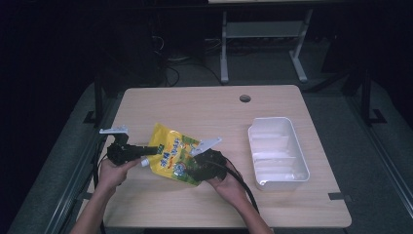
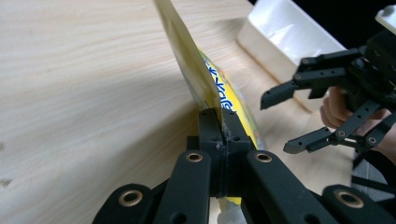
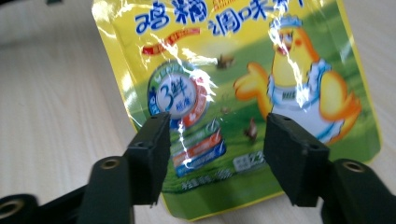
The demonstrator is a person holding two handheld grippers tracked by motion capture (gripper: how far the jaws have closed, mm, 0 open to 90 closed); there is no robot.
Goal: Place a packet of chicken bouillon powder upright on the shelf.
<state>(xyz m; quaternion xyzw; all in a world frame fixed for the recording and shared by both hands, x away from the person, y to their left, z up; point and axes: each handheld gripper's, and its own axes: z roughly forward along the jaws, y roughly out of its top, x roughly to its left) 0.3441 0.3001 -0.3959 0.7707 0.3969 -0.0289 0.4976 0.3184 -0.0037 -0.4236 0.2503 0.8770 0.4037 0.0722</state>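
I'm pinching the pouch edge with my left gripper; right gripper is hovering spread (slick, floppy foil, so grip the seam).

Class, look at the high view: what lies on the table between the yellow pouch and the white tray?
Bare tabletop separates the yellow pouch from the white tray; the high view shows it.

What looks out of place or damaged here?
Nothing looks spilled or torn. The yellow pouch is tilted up off the table, pinched at its edge by the left gripper. The right gripper is open before it. The white tray sits straight.
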